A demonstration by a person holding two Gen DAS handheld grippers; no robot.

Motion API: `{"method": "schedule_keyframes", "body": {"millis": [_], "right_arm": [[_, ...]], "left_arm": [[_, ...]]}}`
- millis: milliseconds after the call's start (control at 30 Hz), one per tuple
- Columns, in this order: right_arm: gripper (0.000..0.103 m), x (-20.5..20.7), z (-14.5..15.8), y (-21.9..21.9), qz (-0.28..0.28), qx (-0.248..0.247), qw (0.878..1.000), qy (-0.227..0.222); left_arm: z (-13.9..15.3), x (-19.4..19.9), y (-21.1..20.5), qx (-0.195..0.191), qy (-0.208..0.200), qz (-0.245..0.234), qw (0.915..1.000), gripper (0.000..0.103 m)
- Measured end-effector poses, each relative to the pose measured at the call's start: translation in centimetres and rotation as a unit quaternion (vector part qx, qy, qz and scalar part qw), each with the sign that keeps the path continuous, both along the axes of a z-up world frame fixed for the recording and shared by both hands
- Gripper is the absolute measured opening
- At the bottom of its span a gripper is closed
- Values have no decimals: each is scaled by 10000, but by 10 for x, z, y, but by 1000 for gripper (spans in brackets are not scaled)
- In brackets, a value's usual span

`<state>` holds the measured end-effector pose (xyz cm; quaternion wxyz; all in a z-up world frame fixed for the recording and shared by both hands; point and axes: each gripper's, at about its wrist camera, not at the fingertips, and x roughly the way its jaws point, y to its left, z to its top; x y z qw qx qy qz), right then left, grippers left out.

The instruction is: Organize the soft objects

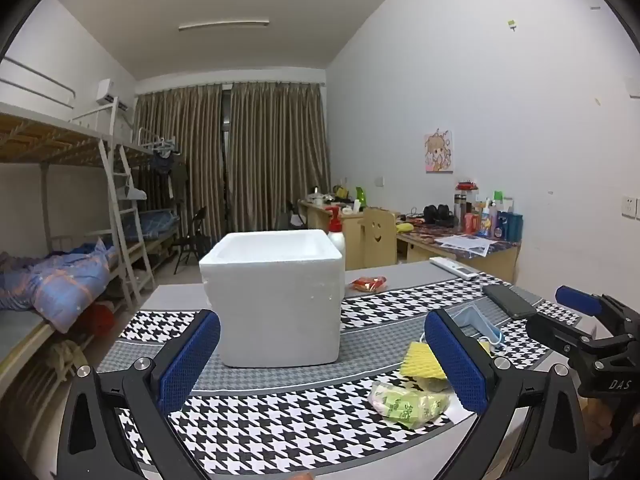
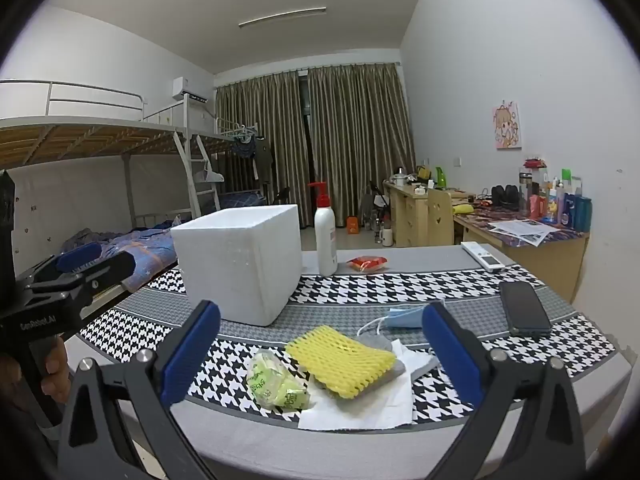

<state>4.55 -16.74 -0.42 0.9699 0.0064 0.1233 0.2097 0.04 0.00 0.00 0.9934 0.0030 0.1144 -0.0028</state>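
Observation:
A white foam box [image 1: 276, 300] [image 2: 240, 264] stands open-topped on the houndstooth tablecloth. In front of it and to its right lie a yellow foam net [image 2: 344, 360] [image 1: 420, 364], a green-printed plastic packet [image 2: 276, 384] [image 1: 408, 400], a white tissue [image 2: 368, 404] and a blue face mask [image 2: 404, 316] [image 1: 476, 320]. My left gripper [image 1: 322, 360] hangs open before the box, nothing between its fingers. My right gripper [image 2: 320, 356] is open above the yellow net and packet, touching neither. Each gripper shows at the edge of the other's view.
A black phone [image 2: 524, 308] [image 1: 508, 300], a white remote [image 2: 482, 256], a red snack packet [image 2: 366, 263] [image 1: 368, 282] and a white pump bottle [image 2: 325, 236] also sit on the table. Bunk beds stand left, desks right. A hand [image 2: 52, 364] holds the left gripper's handle.

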Motion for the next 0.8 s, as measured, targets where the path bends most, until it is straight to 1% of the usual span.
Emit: {"method": "schedule_keyframes", "body": {"millis": [100, 133, 167, 400, 600, 667, 800], "right_arm": [[102, 0, 0, 0, -16, 32, 10000, -11], [102, -1, 1, 0, -18, 29, 10000, -13], [102, -1, 1, 0, -24, 28, 10000, -15], [102, -3, 2, -3, -24, 34, 10000, -15], [102, -2, 3, -1, -40, 34, 10000, -16], [102, -2, 9, -3, -43, 33, 10000, -5], [102, -3, 7, -3, -47, 46, 10000, -13]], "left_arm": [[0, 4, -1, 31, 33, -17, 10000, 102], [0, 1, 1, -51, -108, -26, 9999, 102], [0, 1, 1, -75, -135, -38, 9999, 102], [-2, -2, 1, -58, -139, -62, 9999, 102], [1, 1, 0, -19, -6, -89, 10000, 102], [1, 1, 0, 12, -30, -69, 10000, 102], [1, -1, -2, 42, -124, 7, 9999, 102]]}}
